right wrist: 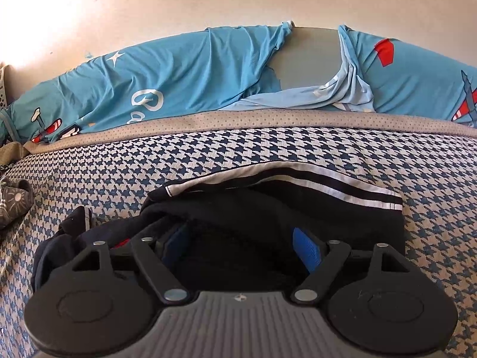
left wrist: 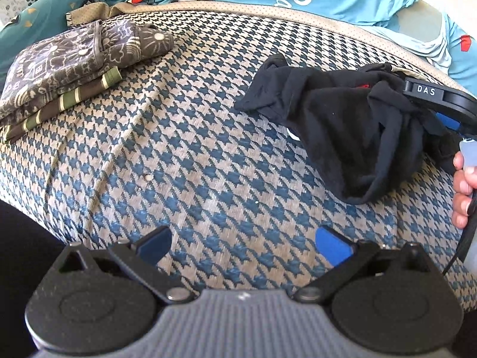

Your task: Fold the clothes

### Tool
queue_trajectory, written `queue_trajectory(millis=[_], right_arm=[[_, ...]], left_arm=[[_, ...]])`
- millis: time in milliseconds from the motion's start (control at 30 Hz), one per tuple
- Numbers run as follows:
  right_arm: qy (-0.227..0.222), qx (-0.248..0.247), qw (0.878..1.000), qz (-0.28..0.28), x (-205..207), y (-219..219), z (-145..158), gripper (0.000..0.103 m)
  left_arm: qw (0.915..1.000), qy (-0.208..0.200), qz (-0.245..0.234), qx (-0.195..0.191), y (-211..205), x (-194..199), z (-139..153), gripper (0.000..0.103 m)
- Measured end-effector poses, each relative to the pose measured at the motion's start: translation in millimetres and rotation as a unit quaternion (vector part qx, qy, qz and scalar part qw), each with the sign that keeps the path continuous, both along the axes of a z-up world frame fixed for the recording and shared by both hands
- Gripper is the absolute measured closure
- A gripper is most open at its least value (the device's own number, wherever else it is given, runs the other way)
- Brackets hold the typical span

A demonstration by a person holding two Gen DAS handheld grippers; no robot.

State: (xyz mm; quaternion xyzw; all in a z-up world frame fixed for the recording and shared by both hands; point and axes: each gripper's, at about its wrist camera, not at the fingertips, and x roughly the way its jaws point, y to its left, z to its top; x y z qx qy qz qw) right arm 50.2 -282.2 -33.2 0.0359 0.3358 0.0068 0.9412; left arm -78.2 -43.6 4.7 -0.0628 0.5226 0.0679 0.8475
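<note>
A bed under a houndstooth cover [left wrist: 184, 161], blue on tan, with a turquoise cartoon-print sheet [right wrist: 184, 68] bunched along the far side against a pale wall.

Far left: a folded stack [left wrist: 59, 80], a grey-brown patterned piece on top of a green-striped one, edges roughly square. That pile looks done.

Centre-left: my left tool [left wrist: 243, 243] hovers low over bare cover, jaws spread wide, nothing between the blue pads.

Right: the black garment [left wrist: 351, 137] lies in a crumpled heap on the cover, well apart from the stack. From the right wrist view it shows a white-striped hem [right wrist: 298, 183] along its far edge. My right tool [right wrist: 243, 249] sits right on top of the heap with its fingers apart; cloth bulges between them, but I see no pinch, so I count it as released. My hand [left wrist: 463, 191] shows at the frame edge on the handle.

Judgement: the black piece is the one needing work. To do it well I should find an edge rather than grab the bulk, and the striped hem is the best landmark. One tool on each hem corner, lift and shake flat, lay it smooth on open cover, then fold. Risk: pinching two layers at once and locking in the twist.
</note>
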Motion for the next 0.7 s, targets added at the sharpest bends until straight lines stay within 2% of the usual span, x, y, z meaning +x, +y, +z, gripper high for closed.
queue_trajectory(millis=[700], right_arm=[[0.002,-0.004,1.000,0.000,-0.1,1.3,-0.8,0.025]], left_arm=[[0.9999,-0.009,-0.002,0.011,-2.8,-0.7,6.4,0.000]])
